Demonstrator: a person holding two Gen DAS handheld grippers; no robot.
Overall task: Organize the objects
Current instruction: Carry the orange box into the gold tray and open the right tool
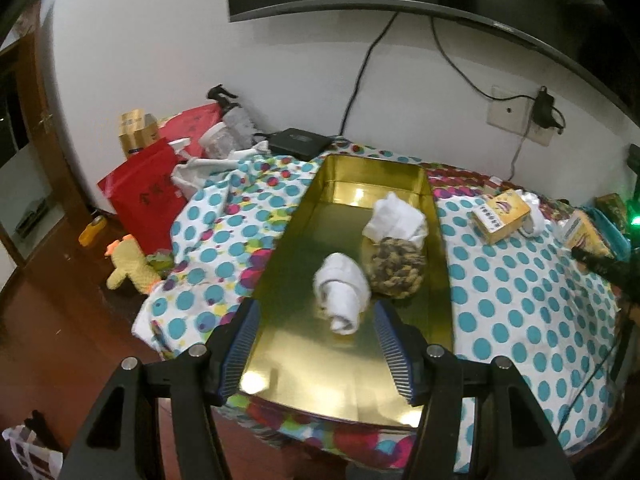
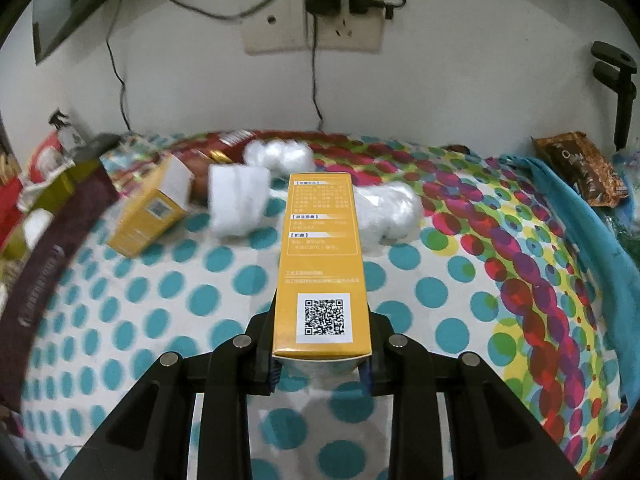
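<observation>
A gold metal tray (image 1: 304, 248) lies on the polka-dot cloth. In it are a rolled white cloth (image 1: 342, 294), a second white cloth (image 1: 396, 216) and a braided brown ball (image 1: 396, 270). My left gripper (image 1: 316, 344) is open and empty over the tray's near end, just short of the rolled cloth. My right gripper (image 2: 322, 364) is shut on a tall yellow box (image 2: 322, 264) with a QR code, held above the cloth. A second yellow box (image 2: 150, 210) lies to its left, and also shows in the left wrist view (image 1: 502, 212).
White cloth bundles (image 2: 236, 200) and clear plastic wads (image 2: 390, 206) lie behind the held box. A snack bag (image 2: 580, 168) sits at the far right. The tray's dark outer wall (image 2: 52, 248) is at left. Red bags (image 1: 146, 192) and a yellow toy (image 1: 130, 268) are left of the table.
</observation>
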